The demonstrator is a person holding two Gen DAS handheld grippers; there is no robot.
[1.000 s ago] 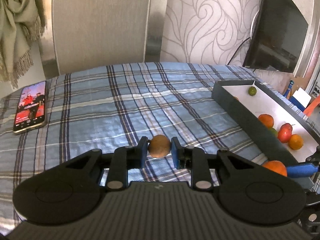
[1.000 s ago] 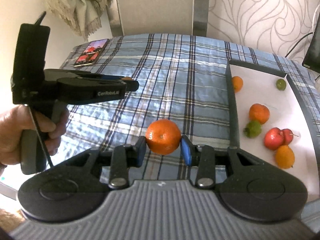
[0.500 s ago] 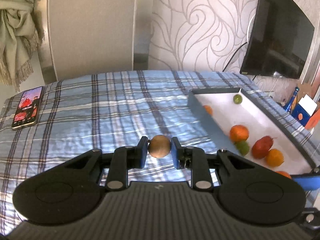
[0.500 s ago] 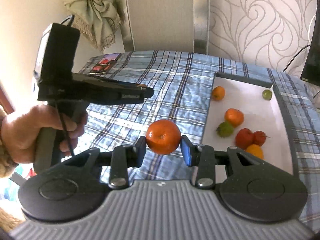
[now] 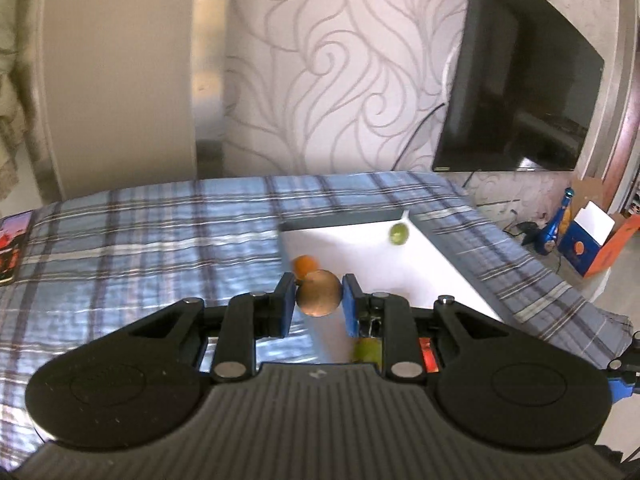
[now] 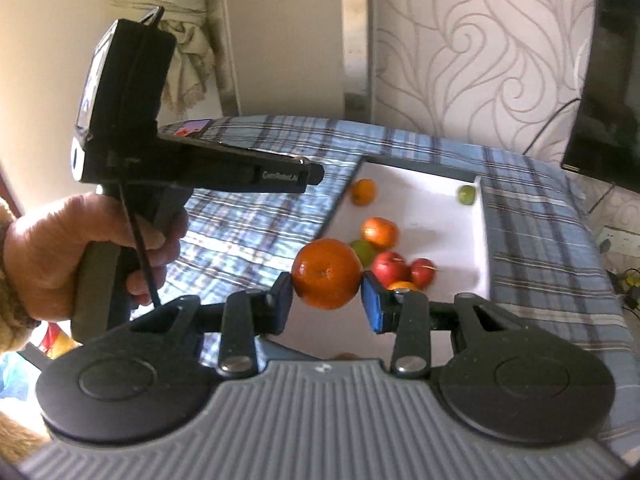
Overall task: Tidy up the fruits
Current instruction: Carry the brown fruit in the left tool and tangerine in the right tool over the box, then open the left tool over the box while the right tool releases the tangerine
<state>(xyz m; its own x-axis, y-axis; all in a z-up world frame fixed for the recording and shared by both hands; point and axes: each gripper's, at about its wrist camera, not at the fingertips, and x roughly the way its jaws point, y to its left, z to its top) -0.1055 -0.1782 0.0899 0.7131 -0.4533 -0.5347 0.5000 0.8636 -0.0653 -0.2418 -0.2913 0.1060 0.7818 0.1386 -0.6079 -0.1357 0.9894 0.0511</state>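
Note:
My left gripper is shut on a brown kiwi and holds it in the air over the near left edge of the white tray. My right gripper is shut on an orange, held above the tray's near end. The tray holds several fruits: a small orange, a green one, another orange, a green fruit and red apples. The left gripper's body shows in the right wrist view, held by a hand.
The tray lies on a blue plaid cloth. A phone lies at the cloth's far left. A black TV stands behind on the right. Boxes and a blue bottle sit on the floor at the right.
Both grippers have risen and swung right toward the tray, each still holding its fruit. The left gripper now sits over the tray's edge.

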